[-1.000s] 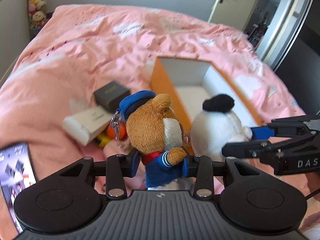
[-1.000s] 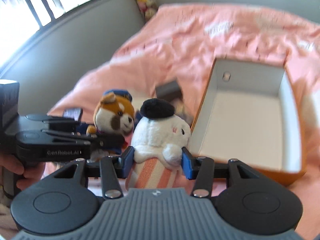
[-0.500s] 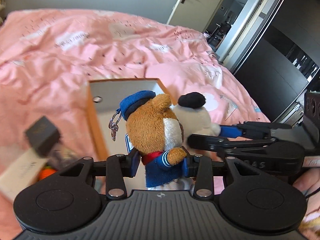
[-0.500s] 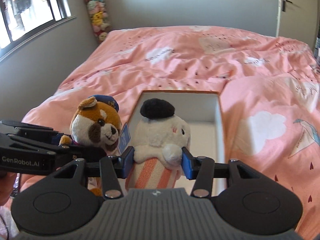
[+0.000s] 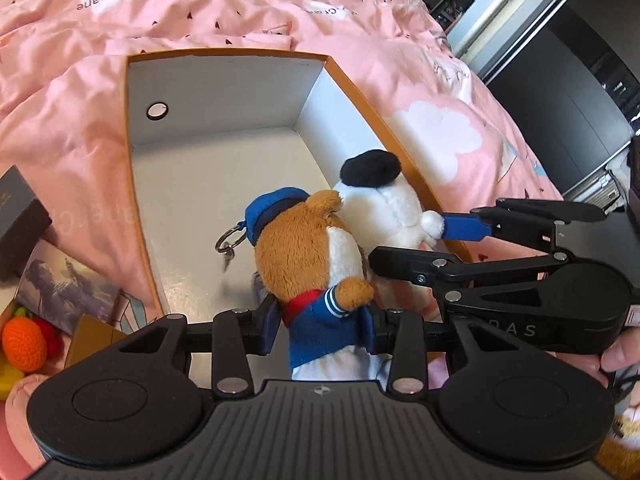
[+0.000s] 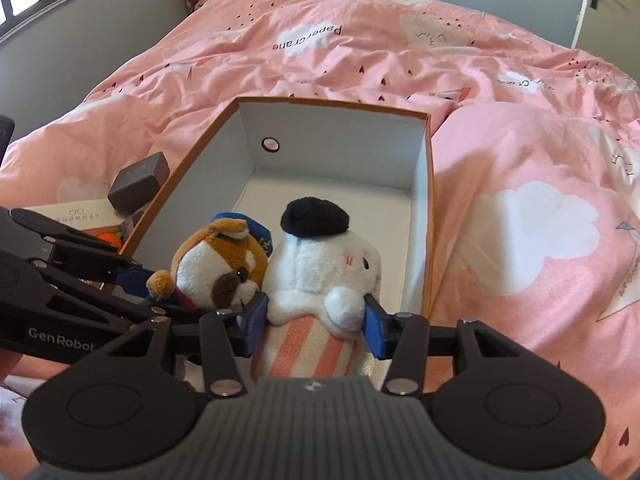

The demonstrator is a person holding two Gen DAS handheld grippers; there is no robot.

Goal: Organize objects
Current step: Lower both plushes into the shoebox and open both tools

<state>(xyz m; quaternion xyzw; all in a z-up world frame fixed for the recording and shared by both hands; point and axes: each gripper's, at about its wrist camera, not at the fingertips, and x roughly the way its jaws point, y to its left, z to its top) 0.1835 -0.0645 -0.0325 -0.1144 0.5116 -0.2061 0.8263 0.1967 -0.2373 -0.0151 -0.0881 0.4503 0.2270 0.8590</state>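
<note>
Orange outside, white inside: open box (image 6: 420,184) on the pink bed (image 6: 520,168). Left gripper (image 5: 322,322), jaws clamped on brown dog toy (image 5: 308,264) in blue cap, over the box. Right gripper (image 6: 316,320), jaws clamped on white toy (image 6: 320,268) with black beret, just beside the dog, touching. Left of the box: dark case (image 6: 138,182), flat white carton (image 6: 72,214), crocheted orange fruit (image 5: 24,342).
</note>
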